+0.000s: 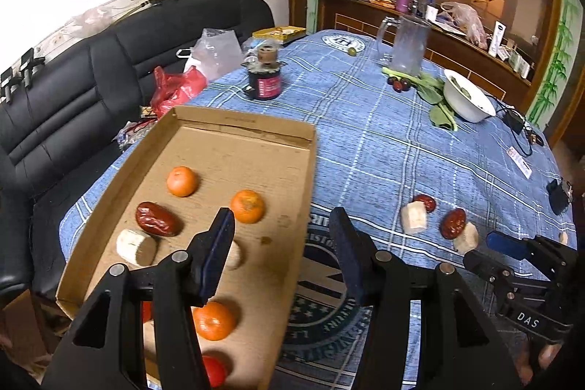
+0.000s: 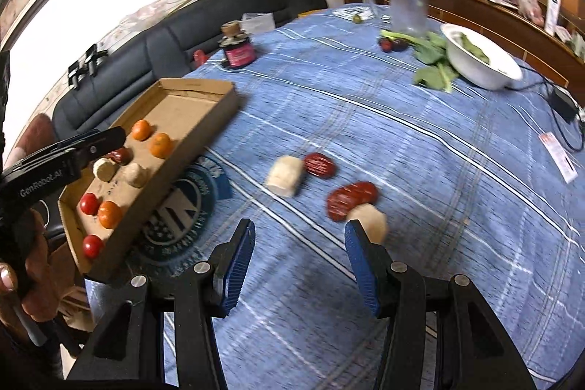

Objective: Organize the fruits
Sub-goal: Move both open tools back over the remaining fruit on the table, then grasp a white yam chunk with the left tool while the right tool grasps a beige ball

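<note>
A cardboard tray (image 1: 234,148) on the blue cloth holds oranges (image 1: 182,181), a red date (image 1: 157,219), pale cut chunks (image 1: 133,246) and small red tomatoes (image 2: 89,203). My left gripper (image 1: 283,243) hovers open over the tray's right edge with nothing between its fingers. Out on the cloth lie two dates (image 2: 351,198) (image 2: 320,165) and two pale chunks (image 2: 285,176) (image 2: 370,220). My right gripper (image 2: 299,243) is open and empty above the cloth. The nearer chunk sits just past its right fingertip, against a date.
A white bowl (image 2: 479,61) with greens, loose leaves (image 2: 433,75), a clear pitcher (image 2: 407,6) and a dark jar (image 2: 237,50) stand farther back. A black charger and cable (image 2: 563,105) lie at the right. A black sofa (image 1: 91,79) flanks the table's left side.
</note>
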`<state>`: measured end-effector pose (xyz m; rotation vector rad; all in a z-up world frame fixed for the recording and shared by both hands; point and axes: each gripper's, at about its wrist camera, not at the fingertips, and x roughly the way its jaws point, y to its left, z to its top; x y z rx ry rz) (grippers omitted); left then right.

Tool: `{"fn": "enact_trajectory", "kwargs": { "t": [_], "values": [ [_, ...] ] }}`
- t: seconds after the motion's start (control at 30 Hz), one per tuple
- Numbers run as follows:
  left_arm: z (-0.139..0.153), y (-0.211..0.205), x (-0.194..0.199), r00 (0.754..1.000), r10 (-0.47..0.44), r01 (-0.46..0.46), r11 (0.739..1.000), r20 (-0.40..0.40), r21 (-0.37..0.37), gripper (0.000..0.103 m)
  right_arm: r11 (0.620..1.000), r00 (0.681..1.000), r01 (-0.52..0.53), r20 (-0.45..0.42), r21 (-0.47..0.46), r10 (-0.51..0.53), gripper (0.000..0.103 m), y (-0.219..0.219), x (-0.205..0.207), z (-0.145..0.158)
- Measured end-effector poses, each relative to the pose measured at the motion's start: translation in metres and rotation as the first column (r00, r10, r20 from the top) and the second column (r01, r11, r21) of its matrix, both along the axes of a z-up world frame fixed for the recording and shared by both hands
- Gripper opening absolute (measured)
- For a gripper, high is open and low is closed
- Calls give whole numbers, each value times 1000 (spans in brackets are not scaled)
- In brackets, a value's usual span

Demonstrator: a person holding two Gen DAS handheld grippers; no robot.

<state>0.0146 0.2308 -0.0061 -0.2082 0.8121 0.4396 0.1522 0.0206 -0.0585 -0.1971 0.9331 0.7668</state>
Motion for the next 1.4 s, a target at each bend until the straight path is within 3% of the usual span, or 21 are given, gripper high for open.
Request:
{"fn": "enact_trajectory", "kwargs": {
  "t": [0.47,0.73,1.07,1.23,1.3,1.4],
  "values": [
    [-9,-29,23,996,-85,83,996,-41,-40,53,999,999,36,-14,-17,-36,53,-20,16,-10],
    [-25,-59,51,974,-196,190,980,-115,-57,52,998,999,19,-28,-52,-20,53,-7,31,-29],
    [-55,-78,98,948,-256,242,966,-191,-94,52,997,1000,4,-30,-78,-6,52,4,44,-42],
    [-66,-81,111,938,-291,267,953,-189,-142,57,997,1000,1,-22,-76,-2,42,4,46,-42],
    [-70,-80,114,937,-298,271,950,-184,-158,57,997,1000,-1,-26,-71,0,32,3,46,-42],
    [-78,-74,117,936,-306,265,938,-172,-225,56,998,1000,4,-31,-67,-6,31,1,47,-41]
  ]
}}
